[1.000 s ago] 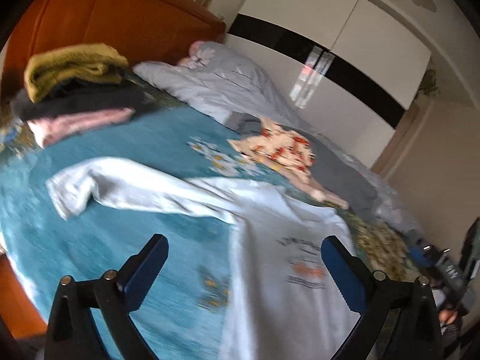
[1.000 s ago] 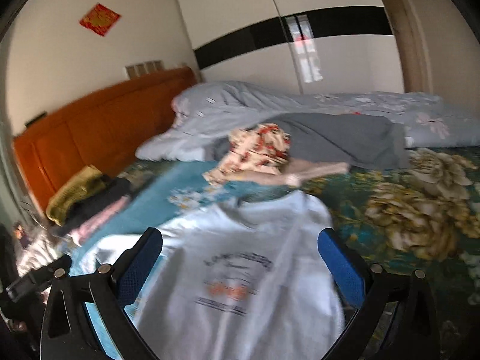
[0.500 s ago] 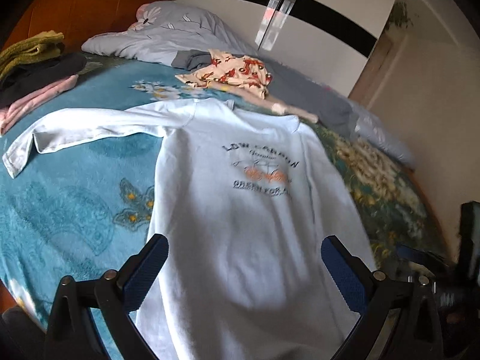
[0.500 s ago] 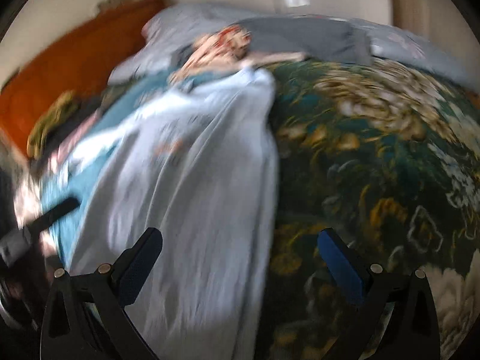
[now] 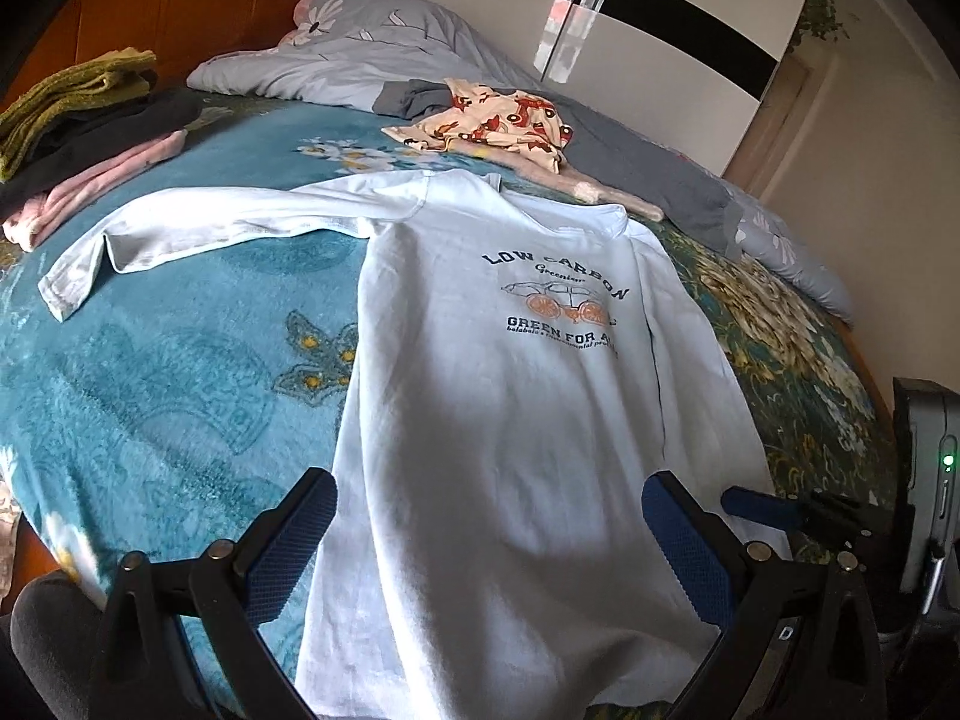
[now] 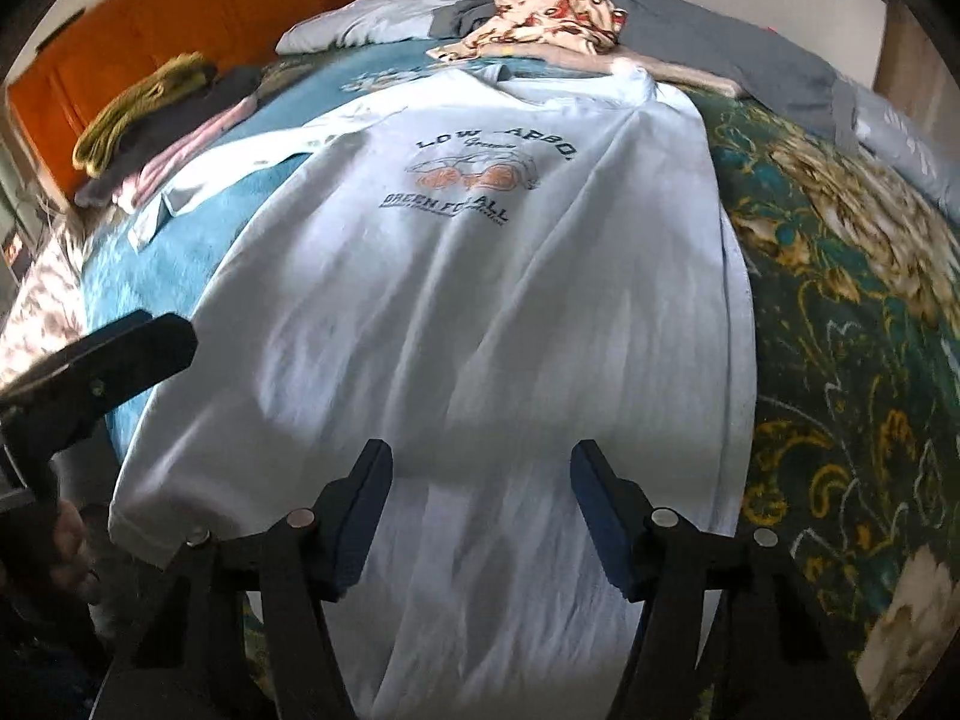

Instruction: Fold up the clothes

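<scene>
A pale blue long-sleeved shirt [image 5: 510,420] [image 6: 480,300] with a "LOW CARBON" print lies face up on the bed. One sleeve [image 5: 198,228] stretches out to the left. My left gripper [image 5: 489,504] hovers open and wide over the shirt's lower part, nothing pinched. My right gripper [image 6: 480,468] is over the lower middle of the shirt. Its jaws are closing, with fabric lying below and between the pads but not pressed by them. In the left wrist view a blue finger of the right gripper [image 5: 762,507] shows at the right. The left gripper's black body [image 6: 114,354] shows in the right wrist view.
A stack of folded clothes [image 5: 84,120], olive, black and pink, sits at the far left by the wooden headboard [image 5: 198,12]. A cream and red patterned garment [image 5: 498,120] and grey bedding [image 5: 648,174] lie beyond the collar. The teal floral blanket [image 5: 168,390] covers the bed.
Both grippers have tipped downward and sunk toward the shirt's lower part. The right gripper's jaws have narrowed. The shirt has not moved.
</scene>
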Action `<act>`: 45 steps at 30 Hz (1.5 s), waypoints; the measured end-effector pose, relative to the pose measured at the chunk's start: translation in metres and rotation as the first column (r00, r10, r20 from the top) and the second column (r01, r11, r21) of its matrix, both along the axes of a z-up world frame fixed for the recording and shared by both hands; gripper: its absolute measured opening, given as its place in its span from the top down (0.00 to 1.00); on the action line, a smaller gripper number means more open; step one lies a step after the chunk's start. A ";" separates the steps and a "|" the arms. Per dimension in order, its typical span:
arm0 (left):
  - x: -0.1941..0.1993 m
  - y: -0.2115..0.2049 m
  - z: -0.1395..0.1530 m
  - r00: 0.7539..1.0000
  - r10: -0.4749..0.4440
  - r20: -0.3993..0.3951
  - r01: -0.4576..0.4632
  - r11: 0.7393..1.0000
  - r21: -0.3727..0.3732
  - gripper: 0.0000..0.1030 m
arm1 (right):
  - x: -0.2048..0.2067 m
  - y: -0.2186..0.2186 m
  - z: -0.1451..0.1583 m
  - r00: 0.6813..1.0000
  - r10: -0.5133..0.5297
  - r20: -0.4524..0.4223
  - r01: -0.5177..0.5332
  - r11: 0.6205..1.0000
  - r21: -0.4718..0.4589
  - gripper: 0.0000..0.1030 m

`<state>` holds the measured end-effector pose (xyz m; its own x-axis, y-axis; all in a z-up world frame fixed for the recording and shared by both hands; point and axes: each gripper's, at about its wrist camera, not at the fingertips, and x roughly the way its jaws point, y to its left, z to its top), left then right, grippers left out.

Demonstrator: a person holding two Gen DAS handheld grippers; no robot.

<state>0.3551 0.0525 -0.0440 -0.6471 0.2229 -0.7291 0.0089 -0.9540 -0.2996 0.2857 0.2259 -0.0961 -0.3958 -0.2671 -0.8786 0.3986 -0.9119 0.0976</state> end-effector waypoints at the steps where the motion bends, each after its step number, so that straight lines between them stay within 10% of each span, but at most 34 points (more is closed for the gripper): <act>1: 0.000 0.000 0.000 1.000 -0.002 0.001 0.002 1.000 0.002 0.00 | 0.001 -0.001 -0.001 1.000 0.001 0.000 -0.001 1.000 0.019 0.38; 8: 0.006 -0.001 0.005 1.000 -0.003 -0.016 0.003 1.000 0.013 0.00 | -0.002 0.011 0.000 0.997 -0.069 0.022 0.067 0.994 0.090 0.92; 18: 0.011 -0.004 0.006 1.000 0.004 -0.021 -0.003 0.999 0.033 0.00 | -0.036 0.078 0.041 0.977 -0.209 -0.048 0.213 0.974 0.083 0.96; 26: 0.005 -0.001 0.004 1.000 -0.014 -0.001 0.014 0.999 0.048 0.00 | -0.116 0.176 0.093 0.852 -0.391 -0.347 0.488 0.834 0.258 0.96; 33: -0.009 -0.004 -0.003 0.999 0.011 0.047 -0.012 0.999 0.031 0.00 | -0.178 0.222 0.091 0.796 -0.457 -0.396 0.584 0.752 0.306 0.96; 38: -0.020 -0.008 -0.002 0.998 0.019 0.051 -0.020 1.000 0.020 0.00 | -0.170 0.207 0.088 0.812 -0.424 -0.401 0.546 0.796 0.263 0.96; 45: -0.041 0.002 0.001 0.998 -0.022 0.064 0.021 1.000 0.008 0.00 | -0.108 0.159 0.026 0.949 -0.242 -0.202 0.295 0.909 0.296 0.96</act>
<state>0.3144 0.0548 -0.0429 -0.5945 0.2416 -0.7670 0.0077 -0.9520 -0.3059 0.1778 0.3848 -0.0697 -0.5525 0.1523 -0.8195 0.1205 -0.9582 -0.2594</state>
